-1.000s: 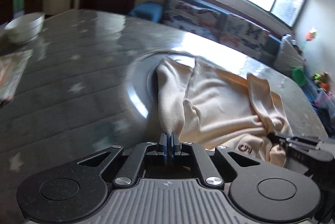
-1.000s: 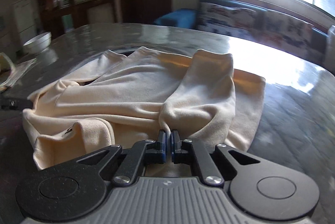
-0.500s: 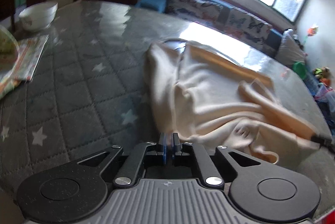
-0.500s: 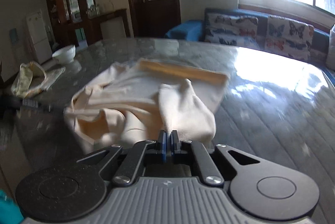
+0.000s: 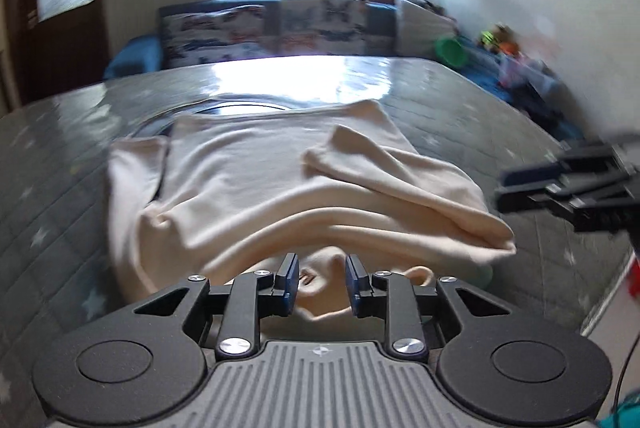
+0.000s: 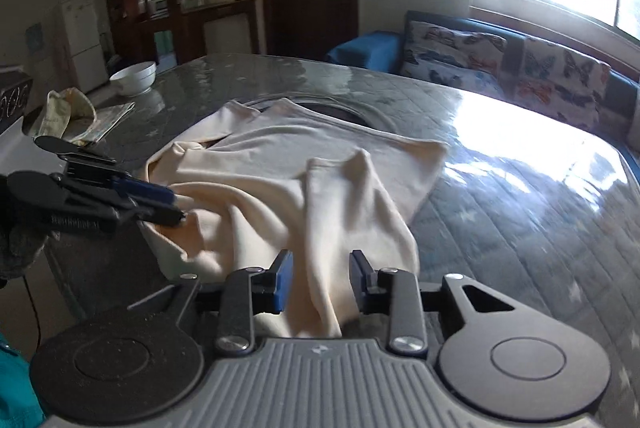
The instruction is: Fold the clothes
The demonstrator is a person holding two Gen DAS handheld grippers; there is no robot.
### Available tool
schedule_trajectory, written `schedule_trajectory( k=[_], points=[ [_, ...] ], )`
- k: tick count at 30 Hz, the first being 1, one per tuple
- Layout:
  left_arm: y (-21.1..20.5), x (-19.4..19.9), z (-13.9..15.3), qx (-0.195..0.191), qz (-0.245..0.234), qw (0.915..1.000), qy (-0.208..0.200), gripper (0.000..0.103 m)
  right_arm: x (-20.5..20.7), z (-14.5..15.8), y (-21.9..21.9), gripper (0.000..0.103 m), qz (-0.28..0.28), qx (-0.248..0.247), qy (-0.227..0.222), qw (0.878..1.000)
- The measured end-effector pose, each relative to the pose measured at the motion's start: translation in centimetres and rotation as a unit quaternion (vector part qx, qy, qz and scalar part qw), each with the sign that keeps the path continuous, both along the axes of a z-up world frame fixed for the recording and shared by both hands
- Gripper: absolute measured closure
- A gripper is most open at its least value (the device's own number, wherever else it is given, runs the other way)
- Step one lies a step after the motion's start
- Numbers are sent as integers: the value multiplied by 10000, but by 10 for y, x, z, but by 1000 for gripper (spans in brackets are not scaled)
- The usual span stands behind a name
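My own left fingers (image 5: 286,286) hide the near hem of the shirt (image 5: 280,187). The toys (image 5: 500,37) by the wall are too blurred to tell.

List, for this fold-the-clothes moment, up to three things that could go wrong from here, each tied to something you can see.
1. The cream garment lies rumpled, with a sleeve flopped across it; left as it is, the next fold may set those creases in.
2. Both claws, left and right, are opening with cloth between the pads; fabric could snag and drag as they pull away.
3. The garment's near edge sits by the table edge, so it may slide off.
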State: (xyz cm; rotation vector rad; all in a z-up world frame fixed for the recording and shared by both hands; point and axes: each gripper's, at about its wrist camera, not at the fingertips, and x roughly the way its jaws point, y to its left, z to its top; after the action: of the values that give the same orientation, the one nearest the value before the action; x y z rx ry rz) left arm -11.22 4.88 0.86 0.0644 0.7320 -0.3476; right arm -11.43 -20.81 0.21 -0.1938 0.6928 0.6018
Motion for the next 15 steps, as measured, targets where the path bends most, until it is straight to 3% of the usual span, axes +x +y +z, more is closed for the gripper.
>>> schedule_trajectory(
  k=[6, 9, 11, 15],
  points=[
    [-11, 6, -14, 440, -401, 9982, -33, 76, 37, -11, 31, 68, 177, -199, 4, 9996],
    [-12, 8, -21, 523, -453, 9976, -53, 94, 59, -20, 45, 68, 159, -329, 64, 9993],
    [-9, 6, -20, 463, -473, 9978, -100, 100, 69, -26, 52, 68, 172, -386, 103, 9991],
    [-5, -7, -11, 382, -516, 9975, -288, 101, 86, -36, 61, 69, 111, -450, 134, 9988]
  ],
)
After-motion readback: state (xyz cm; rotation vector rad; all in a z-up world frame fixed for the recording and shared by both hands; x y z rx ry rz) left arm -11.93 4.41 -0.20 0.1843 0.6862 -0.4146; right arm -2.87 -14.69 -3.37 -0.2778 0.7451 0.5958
